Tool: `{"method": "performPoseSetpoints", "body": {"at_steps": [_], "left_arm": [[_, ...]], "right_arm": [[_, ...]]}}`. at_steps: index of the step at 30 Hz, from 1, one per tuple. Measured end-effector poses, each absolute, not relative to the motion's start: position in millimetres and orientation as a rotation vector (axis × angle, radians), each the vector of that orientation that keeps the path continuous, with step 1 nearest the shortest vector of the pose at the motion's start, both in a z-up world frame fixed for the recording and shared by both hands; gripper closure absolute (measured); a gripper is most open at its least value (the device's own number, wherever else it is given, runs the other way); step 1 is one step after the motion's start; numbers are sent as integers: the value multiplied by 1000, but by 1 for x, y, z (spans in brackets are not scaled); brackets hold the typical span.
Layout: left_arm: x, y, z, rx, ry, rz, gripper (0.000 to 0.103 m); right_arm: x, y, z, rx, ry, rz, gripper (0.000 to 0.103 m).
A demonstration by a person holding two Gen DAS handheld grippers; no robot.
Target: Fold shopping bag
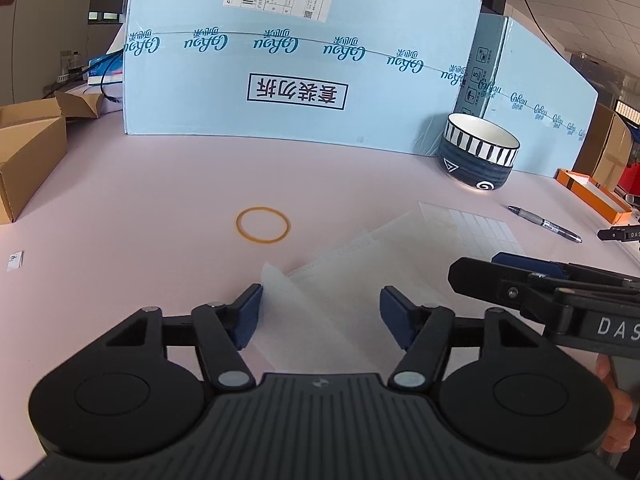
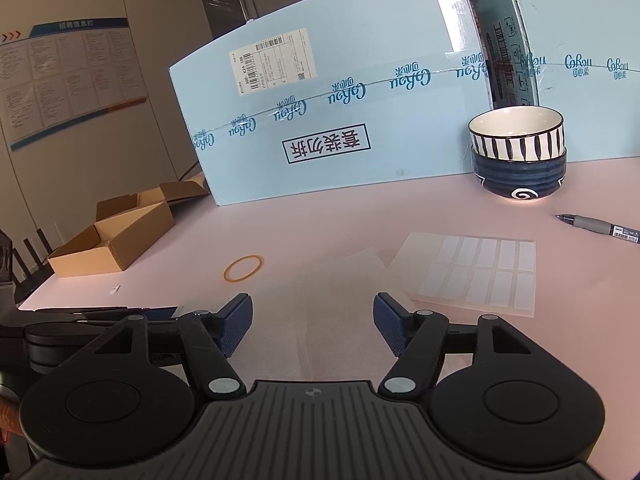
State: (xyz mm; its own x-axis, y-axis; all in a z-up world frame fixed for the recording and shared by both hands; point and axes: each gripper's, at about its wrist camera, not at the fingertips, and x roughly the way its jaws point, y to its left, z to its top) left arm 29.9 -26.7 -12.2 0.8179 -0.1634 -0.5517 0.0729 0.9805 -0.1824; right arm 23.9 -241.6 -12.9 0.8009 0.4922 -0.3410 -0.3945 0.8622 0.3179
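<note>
The thin, see-through white plastic shopping bag (image 1: 340, 264) is lying flat on the pink tabletop (image 1: 140, 200), already partly folded into a strip by the look of it, with its near end sitting right between the blue pads of the left gripper (image 1: 320, 316). Both pairs of fingers are released, nothing pinched: the left ones straddle the bag's corner with a gap either side, and the right gripper (image 2: 314, 326) hangs spread over the same film.

My take on the next step: get one pad under the top layer only, pinch lightly, then carry the edge over slowly so the slippery plastic doesn't drag or spring back.

The striped blue-and-white ceramic bowl (image 2: 518, 152) at the back looks empty, from what shows. The open brown cardboard box (image 2: 112, 240) on the left looks empty too.
</note>
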Motion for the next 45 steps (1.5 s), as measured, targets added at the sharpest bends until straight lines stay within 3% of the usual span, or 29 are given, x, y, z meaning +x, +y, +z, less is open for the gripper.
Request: {"method": "performPoseSetpoints", "body": {"at_steps": [2,9,17,31,37,39,41,43,45], "left_arm": [[31,-20,-14,-206,604,-133,101],[14,-21,-5,-220,485,-221,101],[6,-21,4,-216,420,-245,101],[1,-14,8,-246,371,-255,101],[1,-12,7,-253,375,-243,95],[1,-12,6,-257,377,-246,95],[1,-11,6,-263,374,-250,95],[1,-10,6,-270,368,-253,94],[0,-8,6,-283,358,-255,93]], "right_arm": [[24,-242,-13,241,420,481,36],[22,-243,-12,263,378,491,34],[28,-239,-15,250,460,525,34],[28,-212,-20,94,561,530,31],[26,-197,-18,-15,566,508,32],[24,-193,-17,-38,563,511,38],[21,-192,-16,-52,552,536,51],[18,-191,-15,-64,538,547,77],[16,-193,-14,-62,529,541,93]]}}
